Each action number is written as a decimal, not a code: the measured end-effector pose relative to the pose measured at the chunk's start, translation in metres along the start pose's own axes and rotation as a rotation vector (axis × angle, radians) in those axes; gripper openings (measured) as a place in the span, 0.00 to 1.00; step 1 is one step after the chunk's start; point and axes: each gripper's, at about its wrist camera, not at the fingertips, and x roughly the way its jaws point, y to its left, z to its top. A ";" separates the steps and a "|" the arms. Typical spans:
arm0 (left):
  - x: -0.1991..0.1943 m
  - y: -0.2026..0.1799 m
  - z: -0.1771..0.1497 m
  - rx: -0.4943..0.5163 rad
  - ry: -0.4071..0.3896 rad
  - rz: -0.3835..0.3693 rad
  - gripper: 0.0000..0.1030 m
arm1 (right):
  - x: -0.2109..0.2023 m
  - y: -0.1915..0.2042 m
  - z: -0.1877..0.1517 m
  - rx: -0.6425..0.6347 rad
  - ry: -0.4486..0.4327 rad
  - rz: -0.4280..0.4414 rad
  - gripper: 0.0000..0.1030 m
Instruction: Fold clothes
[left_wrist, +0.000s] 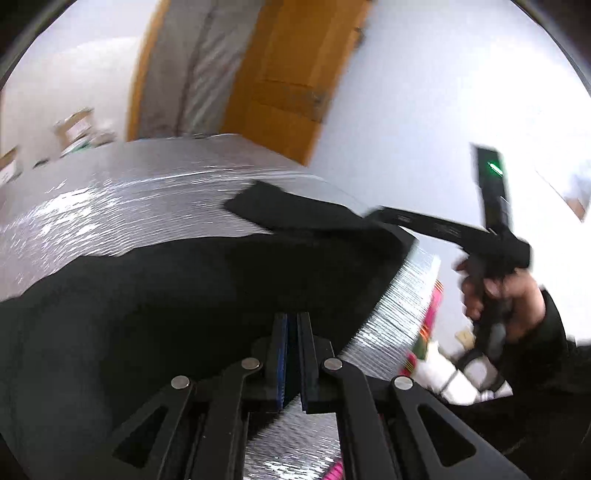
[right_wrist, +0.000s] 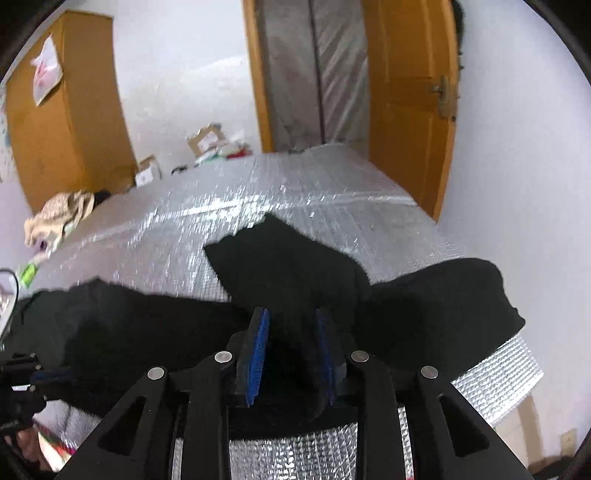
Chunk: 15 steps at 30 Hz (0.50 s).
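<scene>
Black garment is spread over the silver foil-covered worktop, running from about 9 o'clock in the left wrist view across to 3 o'clock, with one edge draping off the side.

Left gripper: fingers clenched nearly together on the near hem of the cloth at 6 o'clock, a thin layer pinched between the blue pads.

Right gripper: fingers are wider apart but there's a fat bunch of the black fabric stuffed between them, so I'd call it grasping that. A flap of the cloth sticks up past the tips toward 12 o'clock. In the left view the same tool comes in from 3 o'clock with the person's hand on the handle.

Handling guess: soft, light, floppy stuff with zero stiffness, so it'll sag and crumple wherever it's not supported. The foil looks slick, so the cloth could slide. Best grabbed at hem corners or edges, one layer, not a wad.
</scene>
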 end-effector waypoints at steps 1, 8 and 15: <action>0.003 0.006 0.000 -0.024 0.010 0.017 0.04 | -0.001 -0.001 0.001 0.008 -0.008 -0.002 0.27; 0.026 0.030 -0.005 -0.102 0.069 0.081 0.04 | 0.017 0.027 -0.005 -0.172 0.053 0.030 0.28; 0.033 0.039 -0.015 -0.125 0.067 0.077 0.04 | 0.058 0.051 0.005 -0.348 0.127 0.006 0.29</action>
